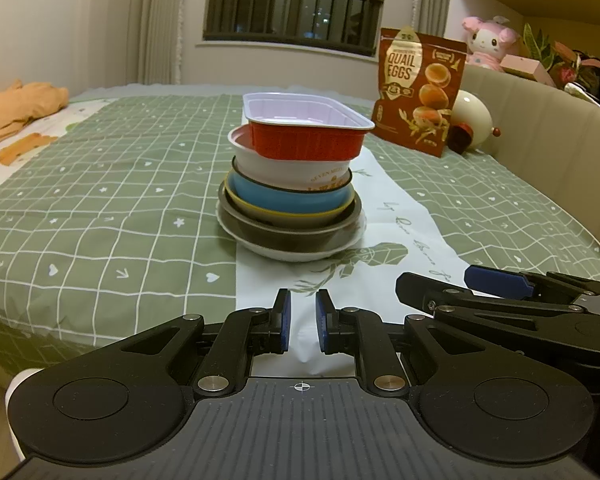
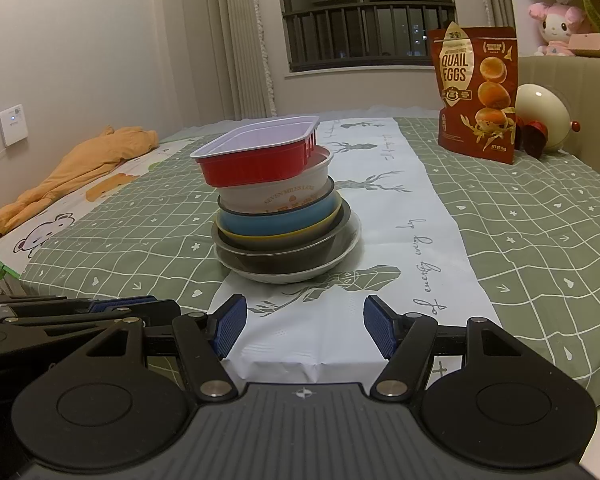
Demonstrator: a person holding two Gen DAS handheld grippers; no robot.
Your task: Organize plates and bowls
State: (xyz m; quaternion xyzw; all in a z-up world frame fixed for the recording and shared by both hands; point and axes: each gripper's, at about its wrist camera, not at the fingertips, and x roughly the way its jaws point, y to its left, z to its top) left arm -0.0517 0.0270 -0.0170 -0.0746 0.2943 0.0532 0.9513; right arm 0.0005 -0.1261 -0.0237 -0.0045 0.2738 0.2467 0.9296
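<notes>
A stack of dishes stands on the white runner in the middle of the bed. From the top: a red rectangular tray (image 1: 306,132) (image 2: 256,156), a white paper bowl (image 1: 292,170) (image 2: 276,196), a blue bowl (image 1: 288,196) (image 2: 278,220), a yellow-rimmed bowl (image 1: 284,213), a dark bowl (image 1: 288,236) (image 2: 280,258) and a white plate (image 1: 292,254) (image 2: 292,276). My left gripper (image 1: 303,322) is nearly shut and empty, well short of the stack. My right gripper (image 2: 302,328) is open and empty, also short of it; it shows at the right of the left wrist view (image 1: 496,284).
A quail eggs bag (image 1: 418,88) (image 2: 476,92) stands at the far right next to a cream round lamp (image 2: 540,114). An orange cloth (image 1: 16,108) (image 2: 76,172) lies at the far left. A beige headboard (image 1: 540,128) bounds the right side.
</notes>
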